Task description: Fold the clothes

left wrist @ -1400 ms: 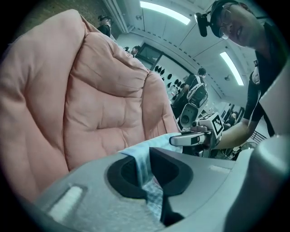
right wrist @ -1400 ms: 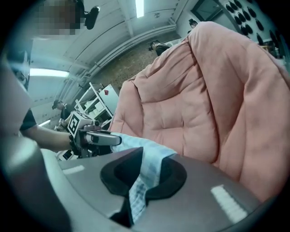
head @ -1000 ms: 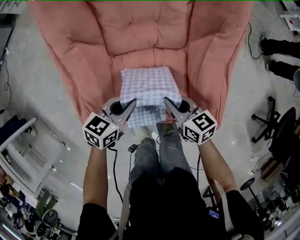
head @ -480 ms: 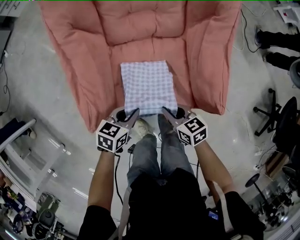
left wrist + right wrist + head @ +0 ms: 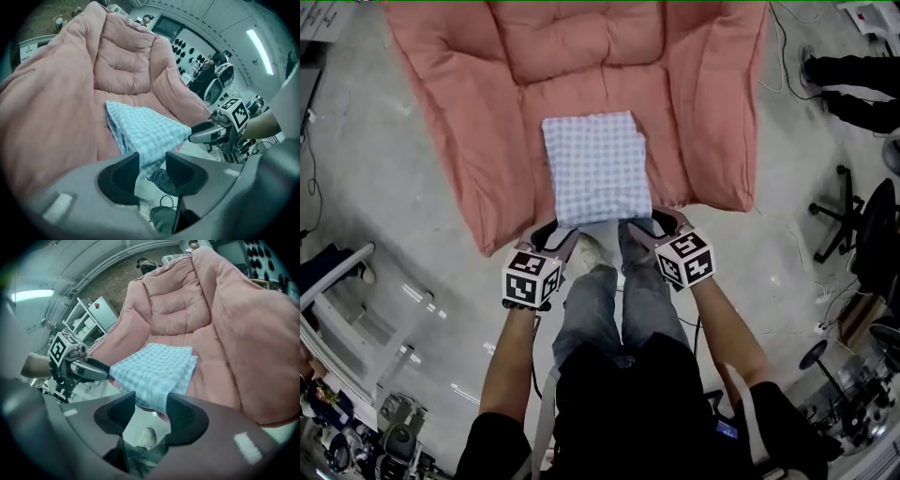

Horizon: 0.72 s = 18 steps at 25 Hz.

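Head view looks steeply down on a folded blue-and-white checked cloth (image 5: pixel 598 169). It lies flat as a neat rectangle on the seat of a large salmon-pink quilted armchair (image 5: pixel 469 122), with its near edge at the seat's front lip. The left tongs (image 5: pixel 567 236) sit at the cloth's near left corner and the right tongs (image 5: pixel 642 225) at its near right corner. The 2 point inward toward each other. Below them the person's legs in blue jeans (image 5: pixel 614 300) stand on a grey concrete floor (image 5: pixel 384 216), just in front of the armchair.

Left gripper view shows the left tongs (image 5: pixel 152 168) opening. Their 2 dark pads are spread, and the cloth's hanging corner drops down between them. The fabric lies close against the left-hand pad, with a clear gap on the other side, so nothing is pinched. The rest of the cloth stretches away across the seat toward the right tongs at the far corner.

Right gripper view shows the same for the right tongs (image 5: pixel 151 411). They are opening with the pads apart, and the cloth's folded edge hangs between them. The edge sits nearer the right-hand pad, with open space beside the other, and it is not squeezed. Stacked layers show at the cloth's far right corner.
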{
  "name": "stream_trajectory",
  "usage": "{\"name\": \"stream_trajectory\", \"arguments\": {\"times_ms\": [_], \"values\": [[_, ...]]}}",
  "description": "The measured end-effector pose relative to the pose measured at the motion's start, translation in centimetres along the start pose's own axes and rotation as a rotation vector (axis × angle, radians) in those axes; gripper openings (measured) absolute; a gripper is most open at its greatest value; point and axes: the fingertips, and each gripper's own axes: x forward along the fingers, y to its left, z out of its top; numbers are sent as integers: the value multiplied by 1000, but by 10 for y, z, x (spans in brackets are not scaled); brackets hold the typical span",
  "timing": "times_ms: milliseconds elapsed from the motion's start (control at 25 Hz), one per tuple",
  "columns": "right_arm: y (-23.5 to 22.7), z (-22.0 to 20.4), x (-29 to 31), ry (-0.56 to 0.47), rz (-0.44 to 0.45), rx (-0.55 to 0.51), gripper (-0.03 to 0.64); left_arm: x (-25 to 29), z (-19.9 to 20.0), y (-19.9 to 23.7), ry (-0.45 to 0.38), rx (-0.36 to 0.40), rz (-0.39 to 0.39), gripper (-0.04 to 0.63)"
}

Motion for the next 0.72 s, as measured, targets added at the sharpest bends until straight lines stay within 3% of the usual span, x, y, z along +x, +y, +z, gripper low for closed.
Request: {"name": "stream_trajectory", "arguments": {"times_ms": [120,280,520,720], "values": [[-16,2,-16,-29,-79,22,206,-9,5,-6,-12,9,2,184],[-8,27,-48,-112,-121,34,196,-36,28,-23,-65,35,-11,183],[26,135,-137,-353,-158,-47,139,-107,136,-65,-237,94,-29,180],[68,207,-219,-524,-178,-91,94,-185,211,-111,-380,136,-43,98]]}}
